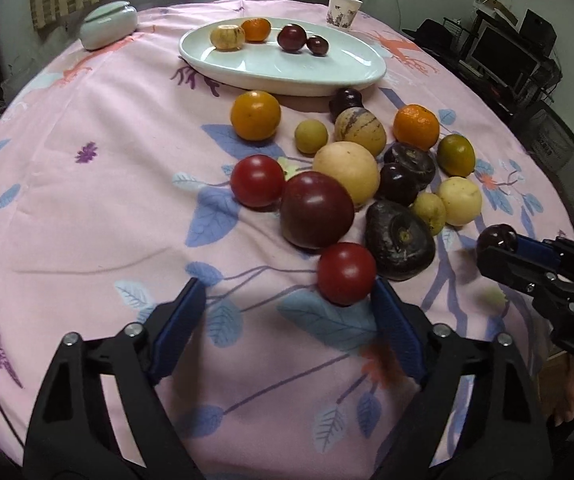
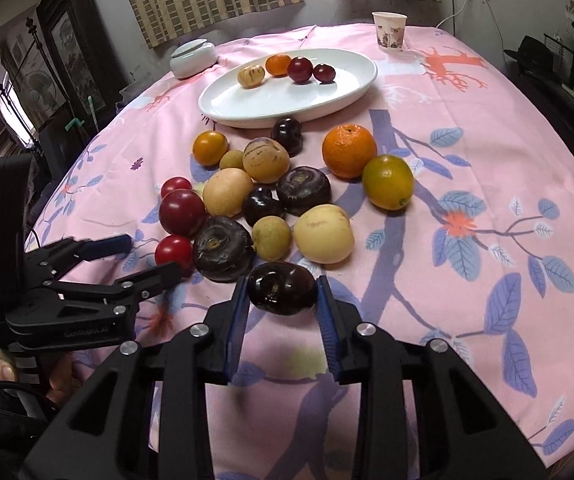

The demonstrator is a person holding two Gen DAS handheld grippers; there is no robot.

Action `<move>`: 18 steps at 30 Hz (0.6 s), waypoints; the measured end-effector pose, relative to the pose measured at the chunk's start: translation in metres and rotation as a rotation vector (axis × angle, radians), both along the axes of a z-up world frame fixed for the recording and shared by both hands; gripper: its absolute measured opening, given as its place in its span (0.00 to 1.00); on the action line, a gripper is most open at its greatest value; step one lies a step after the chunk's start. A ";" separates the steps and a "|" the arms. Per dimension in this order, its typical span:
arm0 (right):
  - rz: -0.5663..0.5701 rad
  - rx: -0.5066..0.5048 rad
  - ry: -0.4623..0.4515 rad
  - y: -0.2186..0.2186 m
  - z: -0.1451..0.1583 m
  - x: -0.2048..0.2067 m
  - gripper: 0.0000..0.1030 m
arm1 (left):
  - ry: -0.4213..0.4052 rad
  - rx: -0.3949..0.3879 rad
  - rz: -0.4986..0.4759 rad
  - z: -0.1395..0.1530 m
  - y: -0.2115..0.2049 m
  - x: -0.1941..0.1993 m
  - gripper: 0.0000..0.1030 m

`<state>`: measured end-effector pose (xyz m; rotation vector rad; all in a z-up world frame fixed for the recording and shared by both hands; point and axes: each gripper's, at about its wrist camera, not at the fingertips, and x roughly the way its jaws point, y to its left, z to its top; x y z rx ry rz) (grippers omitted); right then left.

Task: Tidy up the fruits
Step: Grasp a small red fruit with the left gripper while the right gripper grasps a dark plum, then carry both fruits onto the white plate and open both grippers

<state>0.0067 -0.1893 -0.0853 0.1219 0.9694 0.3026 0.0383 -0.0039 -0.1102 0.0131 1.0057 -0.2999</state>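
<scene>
My right gripper (image 2: 281,294) is clamped on a dark purple fruit (image 2: 281,288), both blue pads against its sides, at the near edge of the fruit cluster. My left gripper (image 1: 287,304) stands with its fingers spread wide; a small red tomato (image 1: 346,273) sits against the right pad, with bare cloth between it and the left pad. The loose fruit lies bunched mid-table on the pink tablecloth (image 1: 87,208), pieces touching or just beside each other, so I see little room inside the pile. To the left of the pile the cloth is wide open. Beyond it the white oval plate (image 2: 347,94) holds four fruits along its far side; its near half is bare. A paper cup (image 2: 389,32) and a lidded jar (image 2: 193,58) stand near the far table edge.
</scene>
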 end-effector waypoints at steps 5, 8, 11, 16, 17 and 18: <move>0.005 0.018 0.006 0.000 -0.001 -0.002 0.33 | -0.049 0.056 -0.043 -0.002 -0.019 -0.003 0.71; 0.005 0.026 0.011 0.001 -0.003 -0.002 0.33 | -0.046 0.047 -0.036 -0.001 -0.021 0.000 0.69; -0.003 0.031 0.010 0.000 -0.002 -0.004 0.33 | -0.038 0.016 -0.059 0.003 -0.023 -0.002 0.30; -0.016 0.033 -0.004 -0.003 0.003 -0.007 0.33 | -0.035 0.008 -0.093 0.007 -0.027 -0.012 0.27; -0.015 0.032 -0.006 -0.003 0.004 -0.007 0.33 | -0.037 0.000 -0.093 0.010 -0.025 -0.014 0.27; -0.013 0.032 -0.008 -0.003 0.005 -0.007 0.33 | -0.043 -0.004 -0.091 0.013 -0.023 -0.016 0.27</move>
